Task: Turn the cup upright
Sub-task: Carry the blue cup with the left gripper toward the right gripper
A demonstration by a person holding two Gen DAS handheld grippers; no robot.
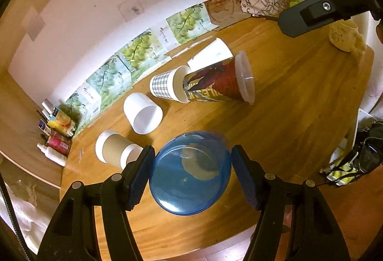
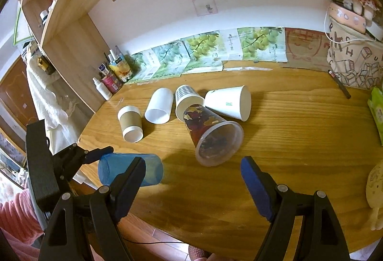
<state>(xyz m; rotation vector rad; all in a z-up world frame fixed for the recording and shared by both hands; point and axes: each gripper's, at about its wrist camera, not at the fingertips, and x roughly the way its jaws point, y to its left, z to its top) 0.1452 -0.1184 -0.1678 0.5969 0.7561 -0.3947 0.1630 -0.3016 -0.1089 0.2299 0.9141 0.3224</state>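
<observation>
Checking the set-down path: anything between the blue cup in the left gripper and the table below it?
Nothing visible. The left gripper holds the blue cup on its side above bare wood of the table. The nearest things, the brown-sleeved cup and the plain white cup, lie further back. The right gripper is open and off to the side.

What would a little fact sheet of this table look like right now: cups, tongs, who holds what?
Surface: wooden table
Held cup: blue cup, on its side, between the left tongs
Right tongs: open, holding nothing
Lying on their sides: brown-sleeved cup, plain white cup, checked cup, patterned clear cup, white paper cup
Upright cups in that group: none
</observation>
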